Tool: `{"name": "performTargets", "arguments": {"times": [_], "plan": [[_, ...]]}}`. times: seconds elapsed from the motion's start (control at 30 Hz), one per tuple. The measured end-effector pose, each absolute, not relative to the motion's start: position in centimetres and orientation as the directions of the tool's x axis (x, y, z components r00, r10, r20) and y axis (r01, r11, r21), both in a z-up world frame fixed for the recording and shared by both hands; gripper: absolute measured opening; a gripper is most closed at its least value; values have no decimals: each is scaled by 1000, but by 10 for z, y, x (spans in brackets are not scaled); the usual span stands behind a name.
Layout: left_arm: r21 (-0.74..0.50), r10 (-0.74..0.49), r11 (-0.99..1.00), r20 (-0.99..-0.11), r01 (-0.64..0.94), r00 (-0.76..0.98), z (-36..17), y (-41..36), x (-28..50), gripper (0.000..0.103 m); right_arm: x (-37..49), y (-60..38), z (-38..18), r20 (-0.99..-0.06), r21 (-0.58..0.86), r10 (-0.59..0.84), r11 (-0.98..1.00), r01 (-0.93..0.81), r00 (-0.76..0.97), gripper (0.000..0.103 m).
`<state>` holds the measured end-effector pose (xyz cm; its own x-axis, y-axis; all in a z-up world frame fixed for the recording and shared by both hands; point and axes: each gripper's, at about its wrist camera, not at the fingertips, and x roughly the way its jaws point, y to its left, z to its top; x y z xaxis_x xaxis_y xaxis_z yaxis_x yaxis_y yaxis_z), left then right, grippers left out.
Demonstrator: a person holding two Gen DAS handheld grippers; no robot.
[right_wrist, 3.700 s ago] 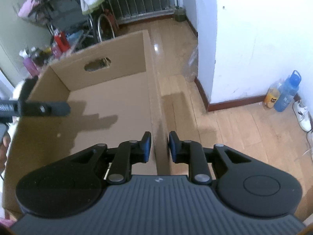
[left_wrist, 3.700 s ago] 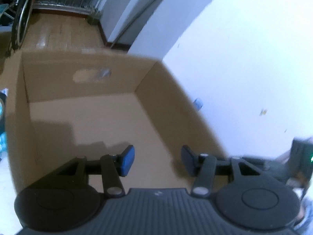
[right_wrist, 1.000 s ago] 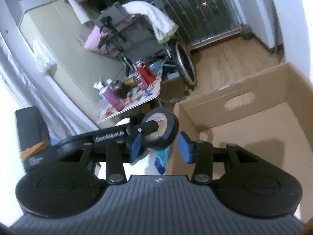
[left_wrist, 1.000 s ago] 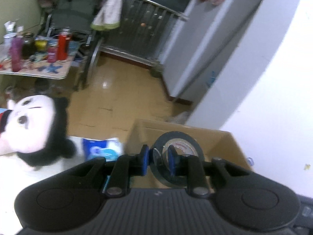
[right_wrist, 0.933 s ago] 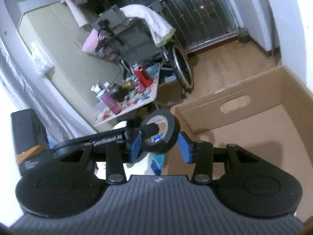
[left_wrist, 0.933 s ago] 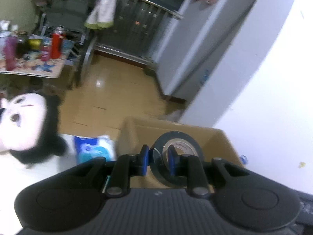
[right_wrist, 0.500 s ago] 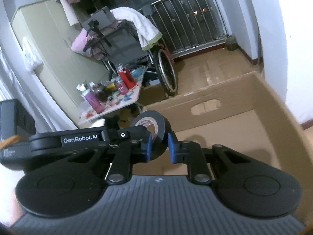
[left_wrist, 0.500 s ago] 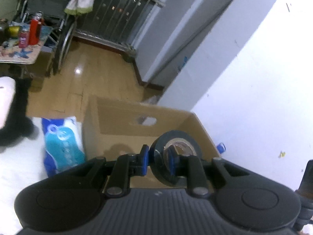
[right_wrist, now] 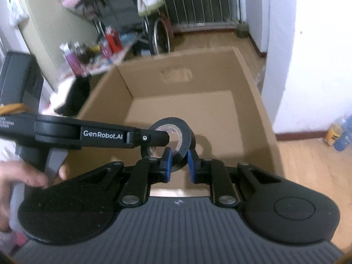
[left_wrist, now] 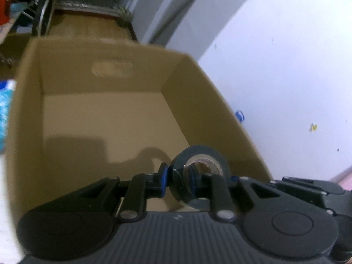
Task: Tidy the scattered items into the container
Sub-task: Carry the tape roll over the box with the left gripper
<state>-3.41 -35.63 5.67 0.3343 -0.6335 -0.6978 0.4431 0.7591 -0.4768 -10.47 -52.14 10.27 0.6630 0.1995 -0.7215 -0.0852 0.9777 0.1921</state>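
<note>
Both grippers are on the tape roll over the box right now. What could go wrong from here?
1. Both the left gripper and the right gripper pinch the same black tape roll; the right has just been closing on it. If the hands drift apart, the roll could twist or slip free.
2. The roll hangs near the cardboard box front edge, so an early release might land it outside.
3. A one-sided release may leave it swinging.

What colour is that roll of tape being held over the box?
Black, with a pale inner core; the roll of tape shows best in the right wrist view.

Black grippers w/ blue pads, "GenRobot.AI" marking.
</note>
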Motion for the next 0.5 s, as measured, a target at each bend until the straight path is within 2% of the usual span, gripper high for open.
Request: {"name": "performTargets", "arguments": {"times": [0.2, 0.33, 0.5], "plan": [[-504, -637, 746, -729, 435, 249, 31, -384, -39, 20, -110, -527, 89, -779, 90, 123, 992, -84, 614, 15], [-520, -649, 731, -731, 442, 212, 26, -396, -37, 20, -118, -525, 88, -795, 2, 60, 995, -97, 603, 19], [-531, -649, 725, -741, 438, 176, 20, -406, -30, 20, -126, -526, 94, -796, 8, 87, 991, -133, 599, 23]]}}
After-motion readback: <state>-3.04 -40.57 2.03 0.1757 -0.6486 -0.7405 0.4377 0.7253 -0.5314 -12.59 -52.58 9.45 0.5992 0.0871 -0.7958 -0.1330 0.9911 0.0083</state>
